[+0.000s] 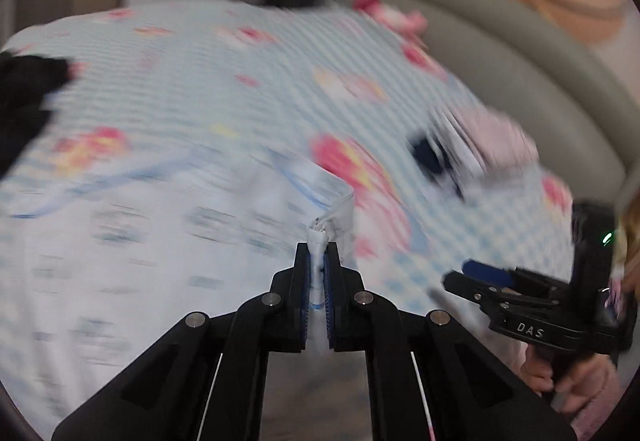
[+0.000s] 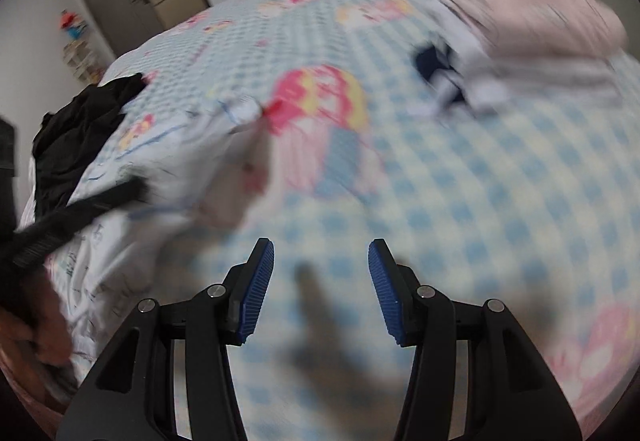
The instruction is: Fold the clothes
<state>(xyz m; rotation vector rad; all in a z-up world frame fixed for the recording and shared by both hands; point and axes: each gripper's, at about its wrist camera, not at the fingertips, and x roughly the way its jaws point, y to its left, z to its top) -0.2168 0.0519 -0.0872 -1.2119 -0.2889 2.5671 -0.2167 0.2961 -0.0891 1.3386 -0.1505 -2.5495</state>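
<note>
A pale printed garment lies spread on a checked bed sheet, one bunched edge pinched in the left gripper.

The left gripper's blue pads are closed tight on that fold of white cloth, near the bed's front edge. The right gripper hovers just above bare sheet with its fingers spread wide, holding nothing; a hand grips its handle. Farther back on the sheet sits a stack of folded clothes, pink on top, and a black garment lies crumpled at the bed's left side. Both views are blurred.
</note>
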